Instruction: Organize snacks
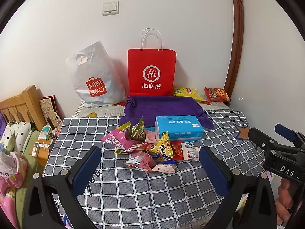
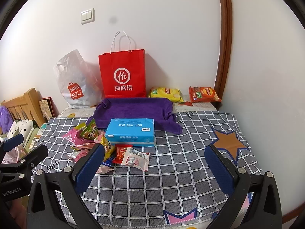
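Crinkly foil packets form the snack pile (image 1: 150, 148), lying straight ahead of the left gripper (image 1: 150, 164), whose jaws are spread and empty; the right gripper (image 2: 154, 164) is equally wide and empty, with the pile ahead-left of it. Best to pinch one outlying packet by its sealed edge (the white sachet (image 2: 135, 158) looks easiest). Checked cloth (image 2: 190, 152) ahead-right lies bare; the tissue box (image 2: 131, 131) crowds the pile's far side.
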Demonstrator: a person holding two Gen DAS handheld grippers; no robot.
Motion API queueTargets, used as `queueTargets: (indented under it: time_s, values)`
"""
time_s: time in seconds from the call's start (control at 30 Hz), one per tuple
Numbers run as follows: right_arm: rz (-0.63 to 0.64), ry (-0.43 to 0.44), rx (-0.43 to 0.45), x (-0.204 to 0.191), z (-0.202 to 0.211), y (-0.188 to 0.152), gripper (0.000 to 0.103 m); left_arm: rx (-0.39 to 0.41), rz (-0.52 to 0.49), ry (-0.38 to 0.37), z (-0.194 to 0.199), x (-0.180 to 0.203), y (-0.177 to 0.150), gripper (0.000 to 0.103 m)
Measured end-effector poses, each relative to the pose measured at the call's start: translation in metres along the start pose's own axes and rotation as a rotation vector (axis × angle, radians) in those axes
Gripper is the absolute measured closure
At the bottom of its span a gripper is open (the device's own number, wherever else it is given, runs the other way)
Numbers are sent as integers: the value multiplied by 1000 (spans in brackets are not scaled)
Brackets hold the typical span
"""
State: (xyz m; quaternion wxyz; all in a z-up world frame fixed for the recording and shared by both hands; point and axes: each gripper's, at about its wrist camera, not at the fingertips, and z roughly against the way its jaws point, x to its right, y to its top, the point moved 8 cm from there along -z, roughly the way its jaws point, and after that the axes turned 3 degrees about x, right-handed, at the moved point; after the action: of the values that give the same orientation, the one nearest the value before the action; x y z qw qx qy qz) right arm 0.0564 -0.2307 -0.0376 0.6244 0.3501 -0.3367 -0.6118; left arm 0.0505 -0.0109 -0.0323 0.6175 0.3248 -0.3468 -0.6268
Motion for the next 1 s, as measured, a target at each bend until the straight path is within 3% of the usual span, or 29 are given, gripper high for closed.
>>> queueTargets:
  time_s: [1.0]
  values:
    - [1,16,13,-4,4,-1,0,22,-21,5,-1,0,-1,0]
